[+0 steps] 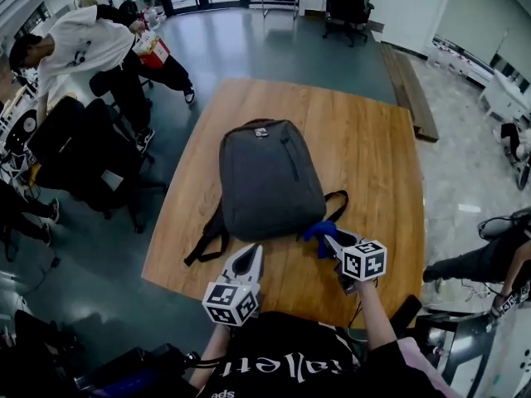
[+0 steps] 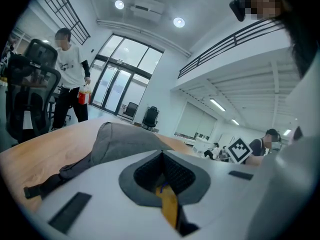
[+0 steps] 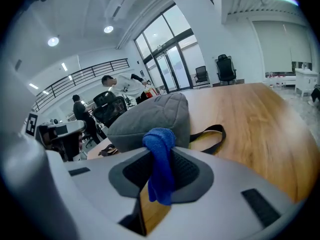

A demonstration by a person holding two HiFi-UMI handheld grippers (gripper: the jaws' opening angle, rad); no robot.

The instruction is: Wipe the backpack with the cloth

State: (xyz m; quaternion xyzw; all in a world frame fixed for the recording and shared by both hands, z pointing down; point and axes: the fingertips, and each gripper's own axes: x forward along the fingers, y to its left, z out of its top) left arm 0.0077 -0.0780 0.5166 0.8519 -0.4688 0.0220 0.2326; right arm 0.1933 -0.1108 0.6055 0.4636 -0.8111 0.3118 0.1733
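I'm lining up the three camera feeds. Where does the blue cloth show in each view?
Head view: the blue cloth is lower right of centre, at the tip of the right gripper, beside the backpack's near right corner.
Left gripper view: not in it.
Right gripper view: at centre, the cloth hangs pinched between that gripper's jaws.
Shared landmark: the grey backpack, seen in all three.
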